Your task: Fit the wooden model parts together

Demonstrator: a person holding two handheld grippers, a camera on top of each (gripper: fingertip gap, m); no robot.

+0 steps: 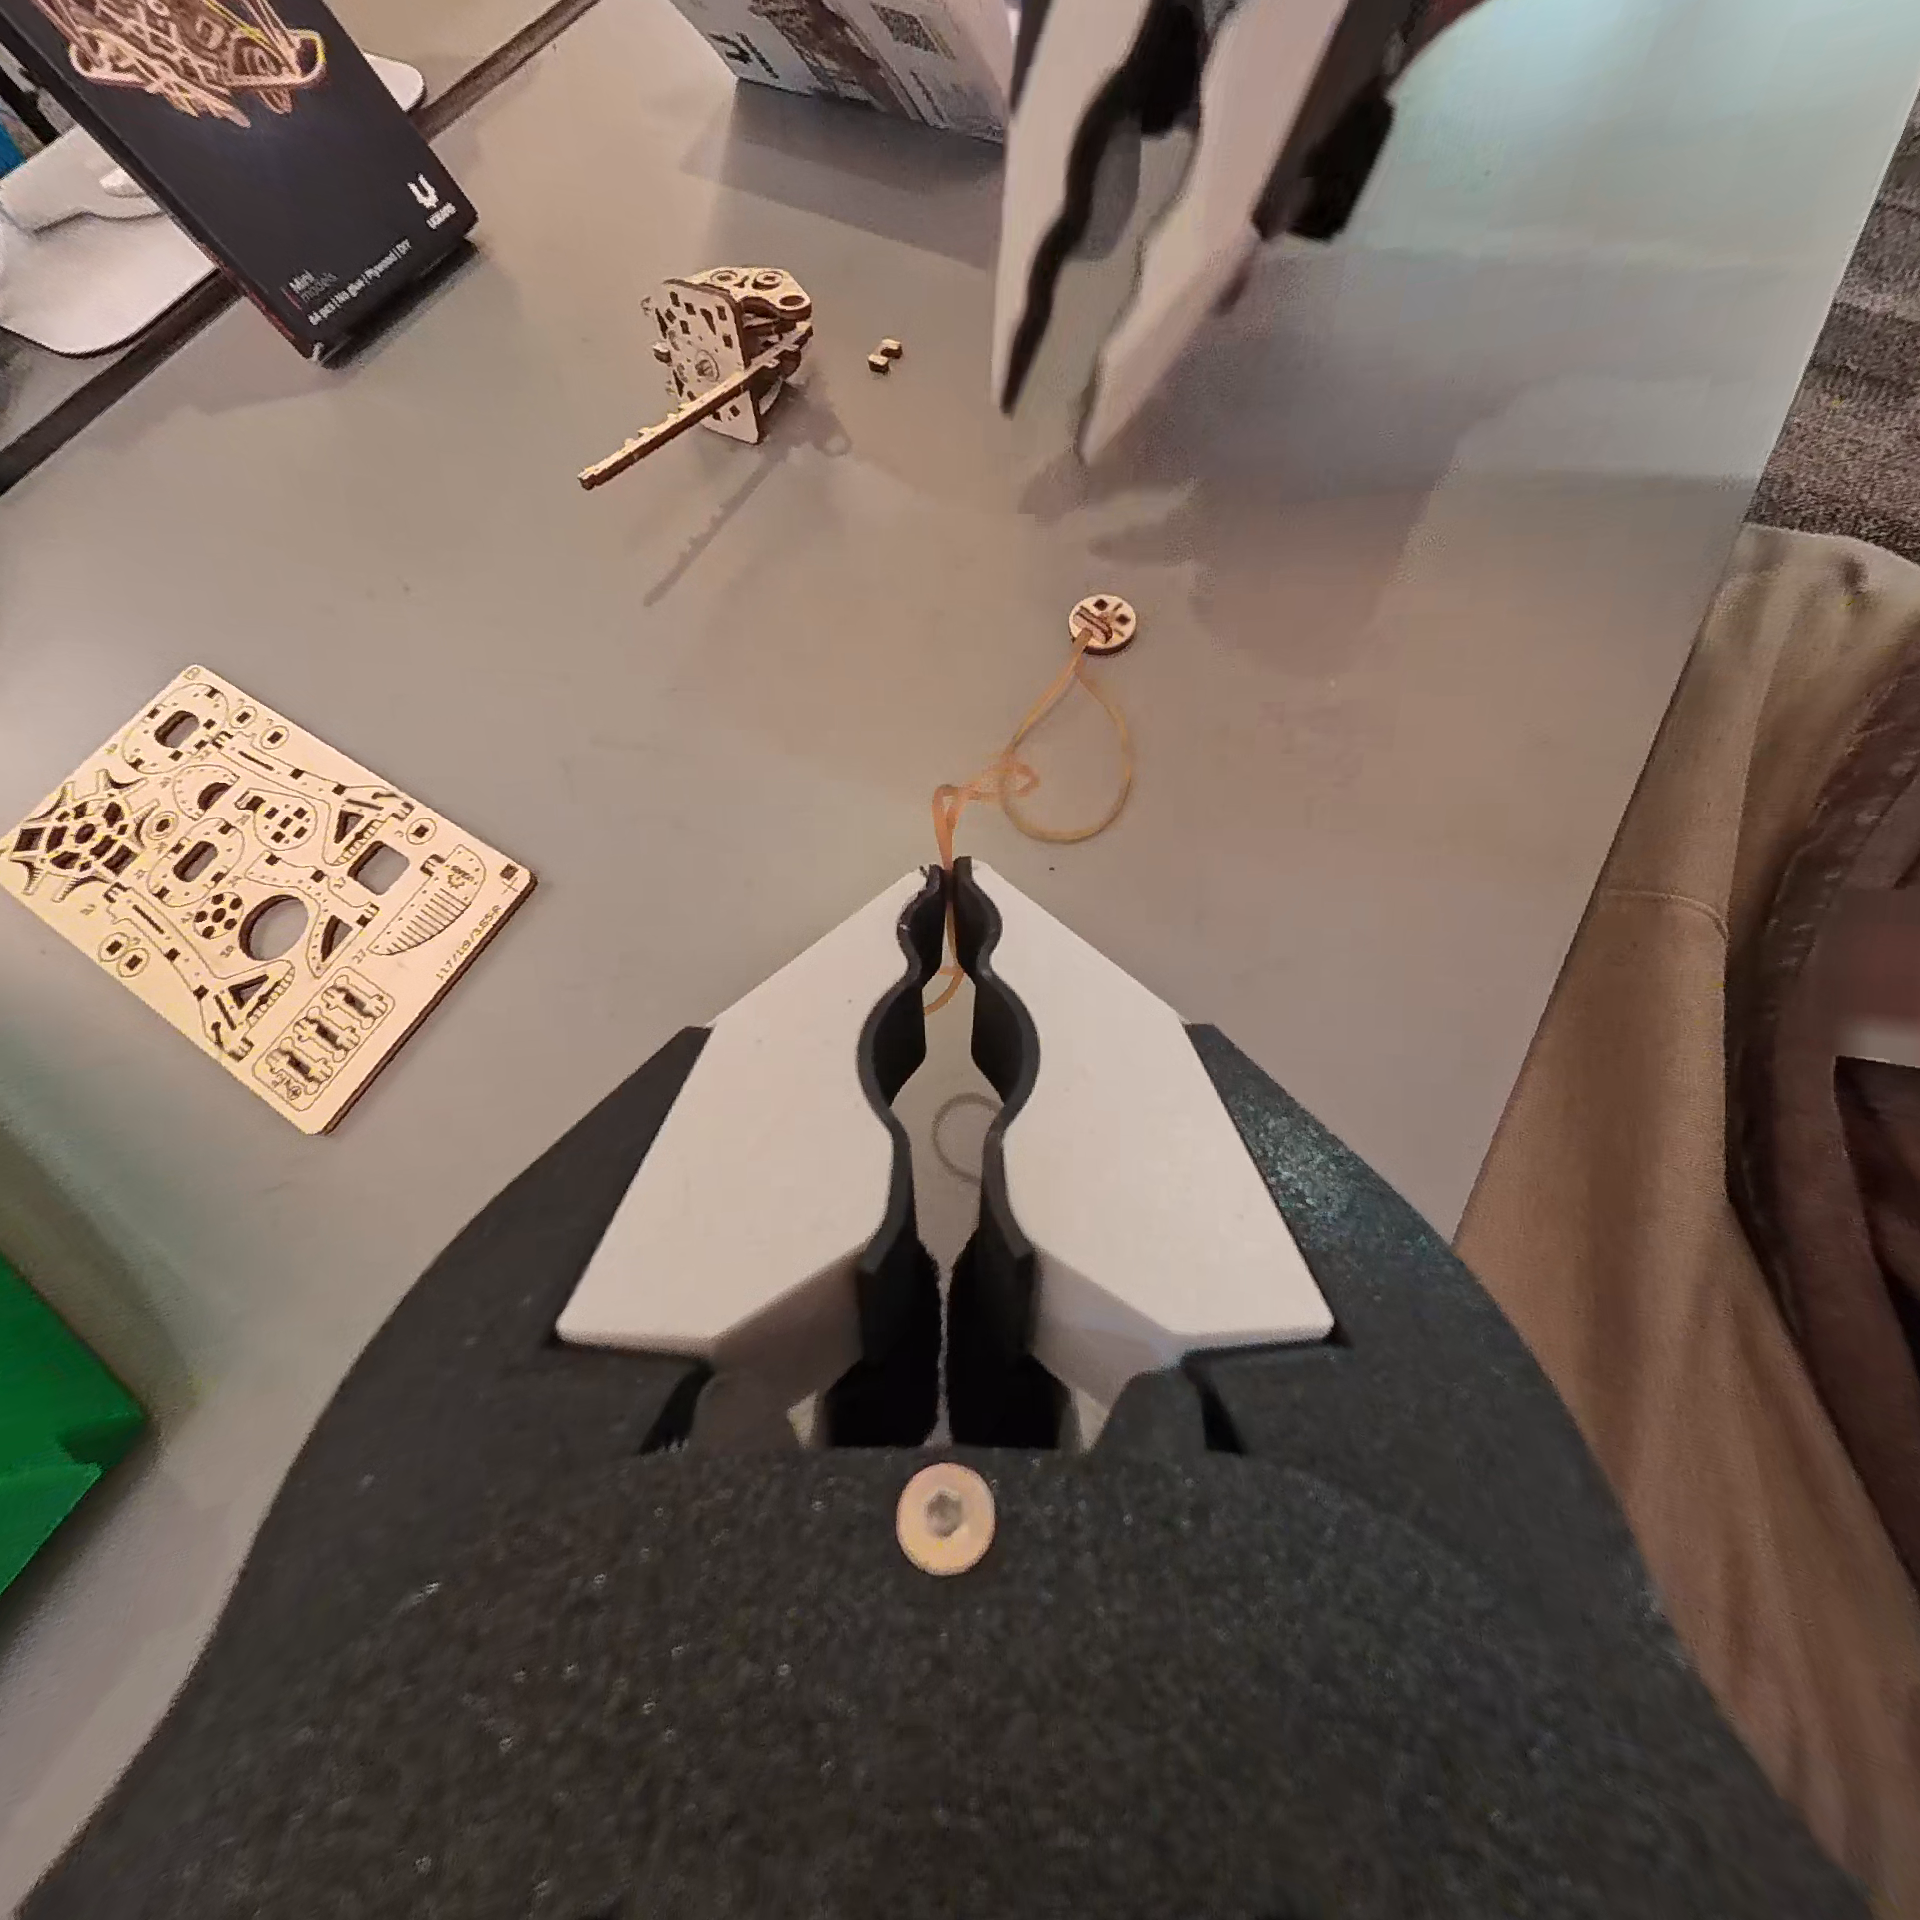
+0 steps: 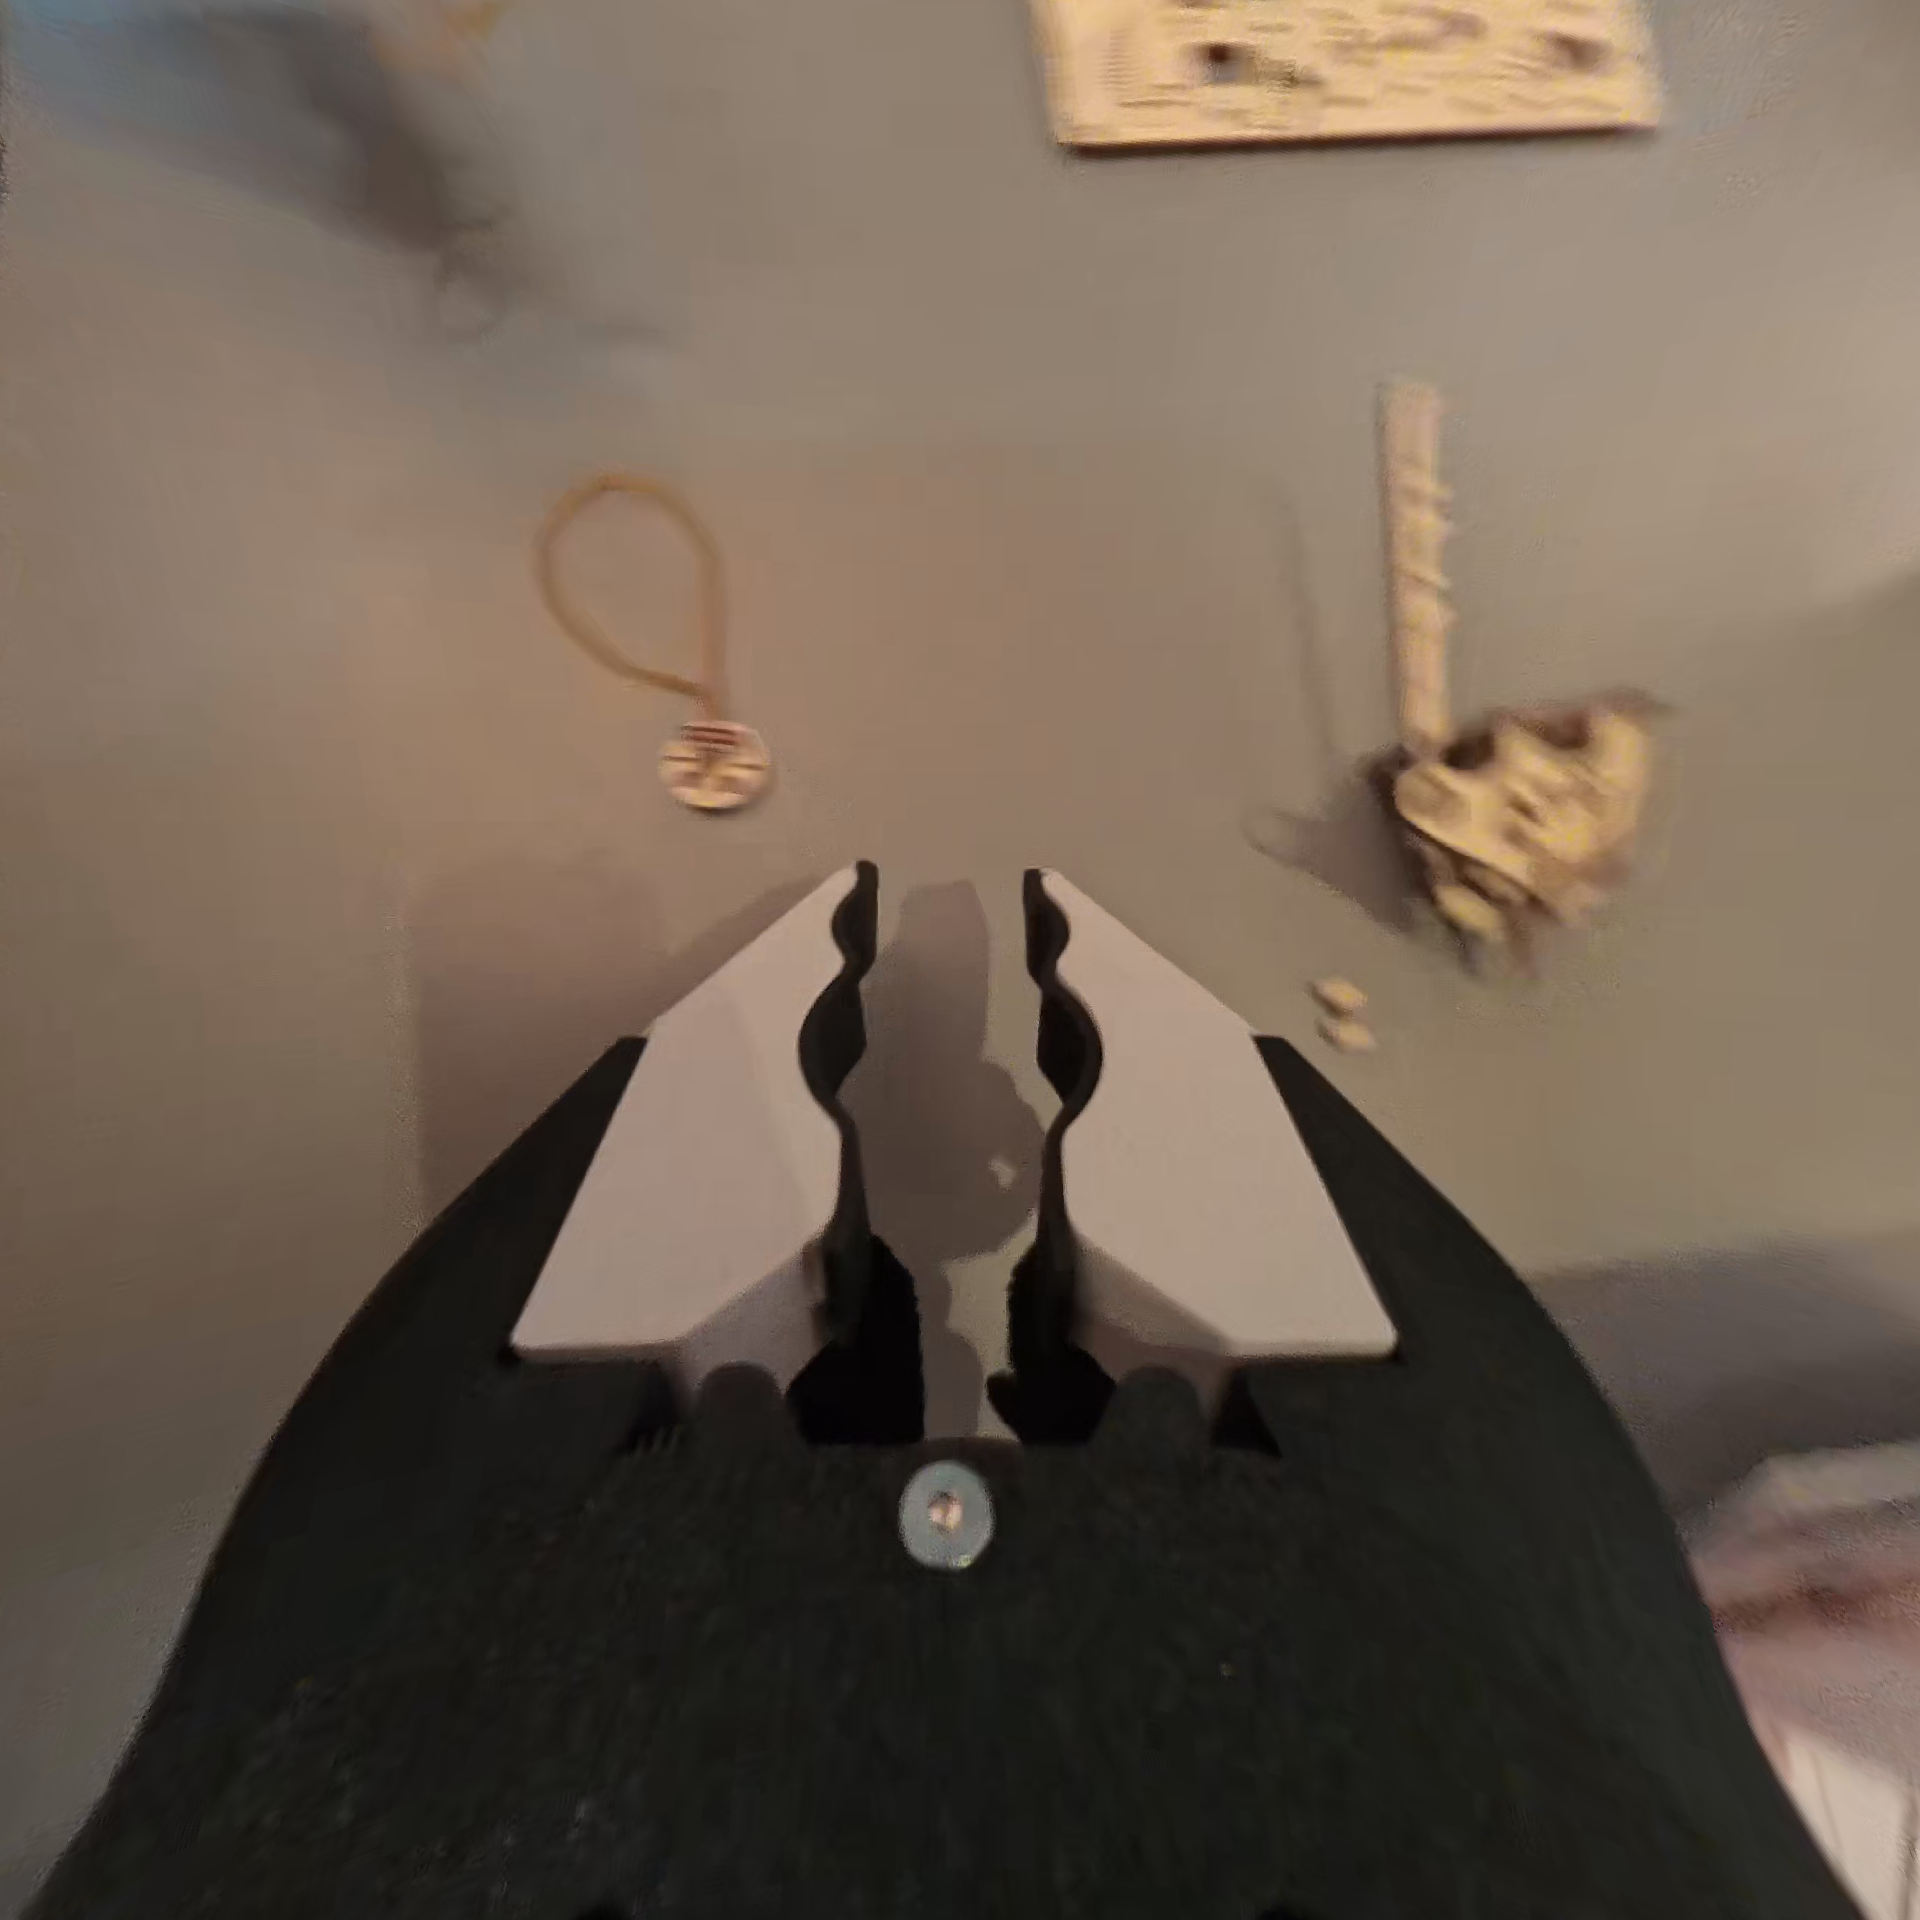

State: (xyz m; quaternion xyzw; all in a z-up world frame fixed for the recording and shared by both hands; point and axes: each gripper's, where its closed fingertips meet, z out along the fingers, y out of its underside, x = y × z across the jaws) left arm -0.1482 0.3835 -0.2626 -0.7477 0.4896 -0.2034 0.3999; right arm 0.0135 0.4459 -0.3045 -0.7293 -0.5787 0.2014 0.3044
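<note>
My left gripper [image 1: 948,871] is shut on one end of a tan rubber band [image 1: 1081,769]. The band's other end is tied to a small round wooden disc [image 1: 1103,625] lying on the grey table. The half-built wooden model [image 1: 727,358] with a long stick stands farther back left. My right gripper [image 2: 948,878] is open and empty above the table. It shows blurred at the top of the left wrist view [image 1: 1091,405]. In the right wrist view the disc [image 2: 715,769] and band [image 2: 623,582] lie ahead to the left, the model [image 2: 1517,810] to the right.
A punched wooden parts sheet [image 1: 260,894] lies at left, also seen in the right wrist view [image 2: 1351,73]. Two tiny wooden bits [image 1: 883,355] lie beside the model. A black product box [image 1: 260,156] and a white box [image 1: 862,52] stand at the back. A green object [image 1: 52,1392] is at left. Tan fabric [image 1: 1714,1143] lies past the table's right edge. Across from one pair of fingers to the other is roughly 20 centimetres. My right gripper's tips are some 5 centimetres from the disc [image 2: 715,769]. It turns up in the left wrist view [image 1: 1104,609] as well.
</note>
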